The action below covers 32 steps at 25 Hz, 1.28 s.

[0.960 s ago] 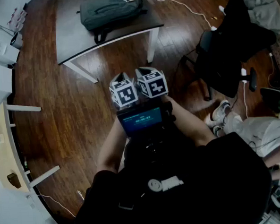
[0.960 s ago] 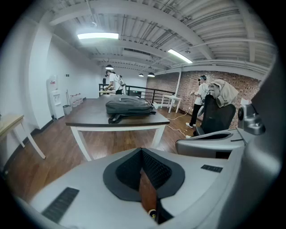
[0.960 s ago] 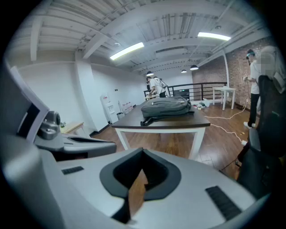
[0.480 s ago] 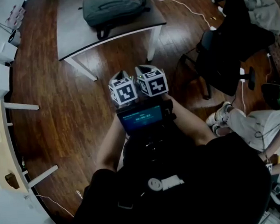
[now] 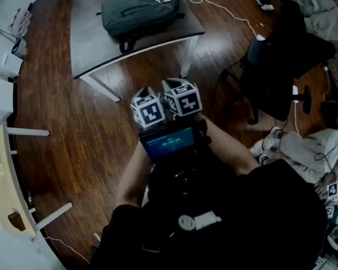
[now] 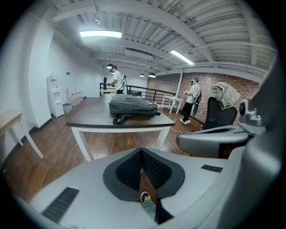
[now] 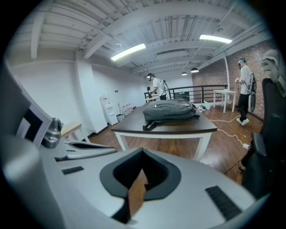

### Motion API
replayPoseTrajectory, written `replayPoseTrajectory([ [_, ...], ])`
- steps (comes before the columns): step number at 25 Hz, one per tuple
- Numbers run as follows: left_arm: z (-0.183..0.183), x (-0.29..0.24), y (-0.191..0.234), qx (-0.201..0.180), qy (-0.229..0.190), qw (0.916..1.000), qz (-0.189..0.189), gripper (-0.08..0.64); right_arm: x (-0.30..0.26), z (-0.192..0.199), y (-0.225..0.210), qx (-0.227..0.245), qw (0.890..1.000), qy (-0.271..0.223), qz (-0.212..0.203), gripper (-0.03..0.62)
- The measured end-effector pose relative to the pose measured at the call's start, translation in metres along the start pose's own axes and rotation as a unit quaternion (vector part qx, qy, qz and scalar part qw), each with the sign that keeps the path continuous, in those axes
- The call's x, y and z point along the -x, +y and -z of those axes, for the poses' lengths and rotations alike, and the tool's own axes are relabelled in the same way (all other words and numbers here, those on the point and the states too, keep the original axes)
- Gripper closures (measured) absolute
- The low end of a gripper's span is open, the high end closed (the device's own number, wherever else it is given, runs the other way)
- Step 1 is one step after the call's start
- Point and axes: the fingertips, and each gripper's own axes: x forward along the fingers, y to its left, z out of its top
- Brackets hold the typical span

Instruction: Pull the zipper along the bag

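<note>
The left gripper [image 6: 142, 154] and the right gripper [image 7: 142, 156] are hovering side by side over the wooden floor [image 5: 72, 143], each with its jaws pressed together on nothing. The grey backpack [image 5: 141, 10] is lying on the dark-topped table [image 5: 89, 45], well apart from both.

Left hand-held gripper [image 6: 142, 155] and right hand-held gripper [image 7: 141, 157] were held side by side, tilted downward, jaws closed and empty, forearms [image 5: 131, 176] bent.

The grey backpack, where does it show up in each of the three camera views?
Head view: the backpack lies at the top centre, near the picture's upper edge.
Left gripper view: backpack just left of centre, in the middle distance.
Right gripper view: backpack just right of centre.
Shared landmark: the dark-topped table with white legs, under the backpack in all three.
</note>
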Motion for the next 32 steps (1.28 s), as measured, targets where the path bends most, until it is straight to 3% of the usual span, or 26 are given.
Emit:
replayPoseTrajectory([
  [24,-0.108,-0.142,-0.01,0.008,0.002,0.9997,-0.024,0.558,-0.12,-0.083,-0.099,-0.004,0.999,0.02,-0.042,0.583],
  [32,-0.123,-0.147,-0.01,-0.002,-0.007,0.9993,-0.036,0.558,-0.13,-0.096,-0.103,0.001,0.998,0.012,-0.058,0.583],
])
